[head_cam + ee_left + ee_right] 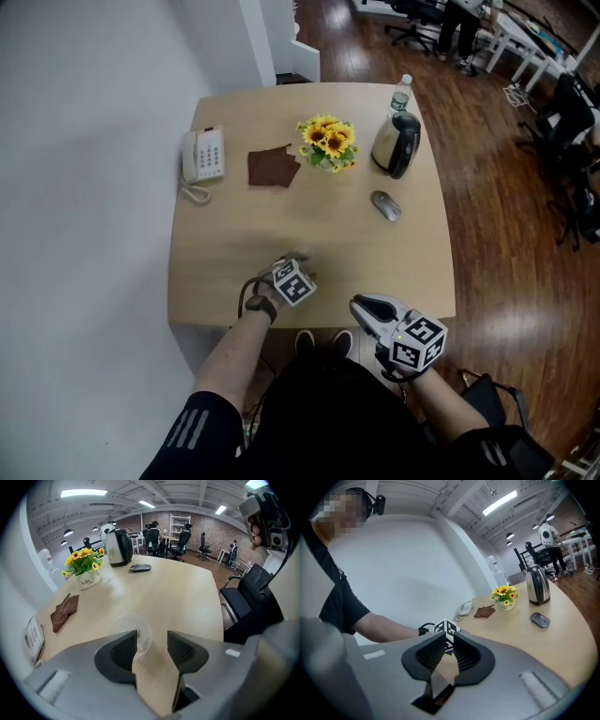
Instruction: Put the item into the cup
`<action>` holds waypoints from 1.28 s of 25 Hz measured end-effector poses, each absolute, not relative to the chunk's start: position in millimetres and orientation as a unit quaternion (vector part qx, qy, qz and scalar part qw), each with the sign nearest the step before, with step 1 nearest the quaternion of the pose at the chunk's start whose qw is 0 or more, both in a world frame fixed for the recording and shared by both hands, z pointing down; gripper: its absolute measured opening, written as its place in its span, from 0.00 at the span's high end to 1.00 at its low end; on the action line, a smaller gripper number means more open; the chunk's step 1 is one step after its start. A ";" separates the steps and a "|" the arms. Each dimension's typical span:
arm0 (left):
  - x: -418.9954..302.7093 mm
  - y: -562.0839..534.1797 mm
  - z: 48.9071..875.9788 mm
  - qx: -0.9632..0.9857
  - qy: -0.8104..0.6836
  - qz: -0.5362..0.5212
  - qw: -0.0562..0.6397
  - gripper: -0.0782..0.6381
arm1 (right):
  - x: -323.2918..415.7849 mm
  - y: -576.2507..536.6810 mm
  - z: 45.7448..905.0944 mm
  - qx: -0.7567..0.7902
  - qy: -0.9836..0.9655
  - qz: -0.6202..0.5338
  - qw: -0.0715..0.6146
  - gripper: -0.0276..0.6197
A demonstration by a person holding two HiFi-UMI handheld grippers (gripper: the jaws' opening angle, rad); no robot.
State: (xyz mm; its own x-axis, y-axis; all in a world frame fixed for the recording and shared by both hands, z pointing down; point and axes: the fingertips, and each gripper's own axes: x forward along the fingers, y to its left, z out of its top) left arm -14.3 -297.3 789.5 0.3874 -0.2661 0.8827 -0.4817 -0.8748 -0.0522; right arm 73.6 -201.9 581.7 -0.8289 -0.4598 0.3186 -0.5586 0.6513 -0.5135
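A clear plastic cup (140, 625) stands upright on the pale wooden table (225, 253) near its front edge. My left gripper (152, 641) is open around it: the cup sits partly in the gap, close to the left pad, and the right pad is clear of it. I cannot tell whether anything lies in the cup. In the head view the left gripper (296, 259) hovers over the table's front edge. My right gripper (363, 306) hangs off the table, in front of it. Its jaws (449, 641) stand almost together with nothing between them.
Across the back of the table sit a white phone (204, 155), a brown cloth (272, 167), a pot of sunflowers (328, 142), a kettle (396, 142) and a water bottle (401, 94). A grey mouse (385, 205) lies right of centre. Office chairs stand on the wood floor at the right.
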 end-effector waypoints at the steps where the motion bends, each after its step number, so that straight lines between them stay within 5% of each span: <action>1: -14.7 -298.1 789.9 0.826 -0.228 0.505 0.107 0.61 | 75.0 -202.4 582.2 0.282 -0.905 0.309 0.080 0.86; 32: -35.3 -173.1 559.4 0.884 -0.408 0.213 0.076 0.63 | 50.9 -183.6 539.0 0.198 -0.936 0.289 0.040 0.86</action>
State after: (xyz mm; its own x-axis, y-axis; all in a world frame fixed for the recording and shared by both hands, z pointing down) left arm -35.3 -173.1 559.4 0.5764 -0.6895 0.4386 -0.7546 -0.6551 -0.0383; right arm 50.9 -183.6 539.0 -0.9187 -0.3469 0.1889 -0.3930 0.7546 -0.5255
